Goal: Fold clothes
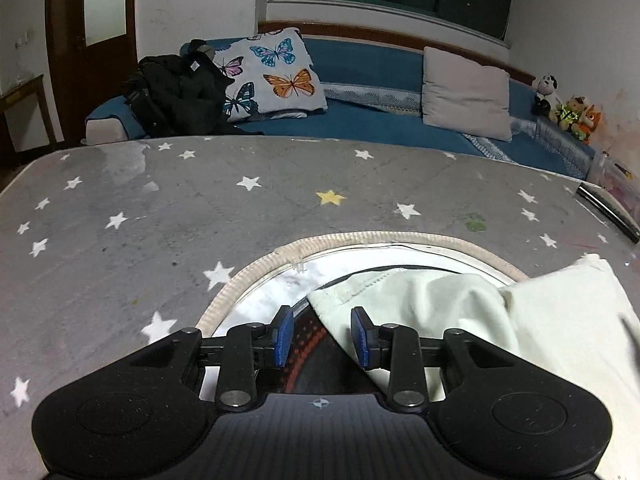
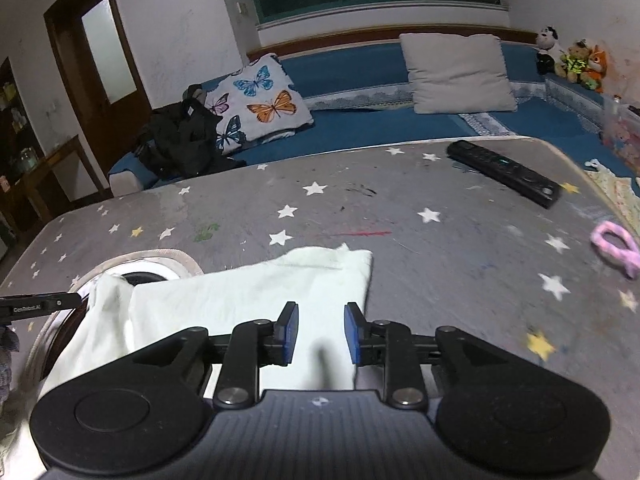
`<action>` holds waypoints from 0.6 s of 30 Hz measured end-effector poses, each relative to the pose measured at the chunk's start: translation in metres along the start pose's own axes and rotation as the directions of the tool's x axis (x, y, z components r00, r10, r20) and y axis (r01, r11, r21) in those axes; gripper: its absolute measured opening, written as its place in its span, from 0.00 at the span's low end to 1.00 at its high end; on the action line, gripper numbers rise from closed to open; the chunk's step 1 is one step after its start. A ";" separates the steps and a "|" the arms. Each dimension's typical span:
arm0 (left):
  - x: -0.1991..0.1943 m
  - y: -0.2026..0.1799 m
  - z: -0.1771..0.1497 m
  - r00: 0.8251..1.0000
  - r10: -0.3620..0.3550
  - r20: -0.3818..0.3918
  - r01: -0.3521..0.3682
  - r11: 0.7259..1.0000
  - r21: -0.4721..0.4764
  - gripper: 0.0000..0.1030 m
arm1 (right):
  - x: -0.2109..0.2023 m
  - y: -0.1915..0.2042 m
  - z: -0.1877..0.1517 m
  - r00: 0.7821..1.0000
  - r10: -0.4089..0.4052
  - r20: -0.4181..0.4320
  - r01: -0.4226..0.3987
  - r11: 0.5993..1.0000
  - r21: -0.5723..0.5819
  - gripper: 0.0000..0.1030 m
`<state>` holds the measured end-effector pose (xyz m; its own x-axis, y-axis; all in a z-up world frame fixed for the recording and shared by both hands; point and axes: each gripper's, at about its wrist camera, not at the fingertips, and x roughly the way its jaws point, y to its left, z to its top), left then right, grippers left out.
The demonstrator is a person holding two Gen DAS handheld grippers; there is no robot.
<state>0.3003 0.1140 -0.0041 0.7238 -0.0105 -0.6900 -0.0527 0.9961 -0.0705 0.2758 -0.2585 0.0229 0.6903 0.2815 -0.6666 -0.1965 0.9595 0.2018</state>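
At lower centre, both the left gripper (image 1: 321,336) and right gripper (image 2: 321,333) are held open; the soft, light cloth (image 2: 256,300) is best pinched at its hem.

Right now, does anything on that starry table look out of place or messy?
Yes. The pale garment sags into a round hole in the tabletop, and a remote control and pink loop lie nearby.

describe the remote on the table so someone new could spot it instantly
Start at the grey star-printed tablecloth covering the table in front of the blue sofa. Near its far right corner lies a long black rectangular remote control, set diagonally. It is the only dark, hard-edged thing there; the pale cream folded garment and fuzzy pink loop are soft and light.
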 end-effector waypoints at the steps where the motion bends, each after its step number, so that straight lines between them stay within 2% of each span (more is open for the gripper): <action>1: 0.003 0.000 0.001 1.000 -0.008 0.000 0.008 1.000 -0.002 0.33 | 0.005 0.002 0.001 1.000 0.000 -0.001 0.000 1.000 -0.003 0.24; 9: 0.016 -0.006 0.002 1.000 -0.016 0.008 0.016 1.000 0.023 0.28 | 0.027 0.002 0.011 1.000 -0.014 -0.003 0.014 1.000 -0.003 0.25; 11: 0.017 -0.006 0.003 1.000 -0.018 0.013 0.017 1.000 0.024 0.12 | 0.030 0.001 0.013 1.000 -0.017 0.000 0.017 1.000 -0.004 0.25; 14: 0.017 -0.007 0.007 0.999 -0.014 0.033 0.012 0.999 0.040 0.05 | 0.033 -0.001 0.015 1.000 -0.025 0.007 0.025 1.000 0.000 0.25; 18: 0.008 -0.007 0.017 0.996 -0.002 0.087 -0.004 0.998 0.069 0.03 | 0.038 -0.006 0.017 0.999 -0.040 0.008 0.040 0.999 0.010 0.25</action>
<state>0.3182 0.1083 0.0026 0.7810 -0.0045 -0.6245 -0.0081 0.9998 -0.0173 0.3151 -0.2534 0.0085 0.7031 0.2425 -0.6684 -0.1615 0.9700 0.1820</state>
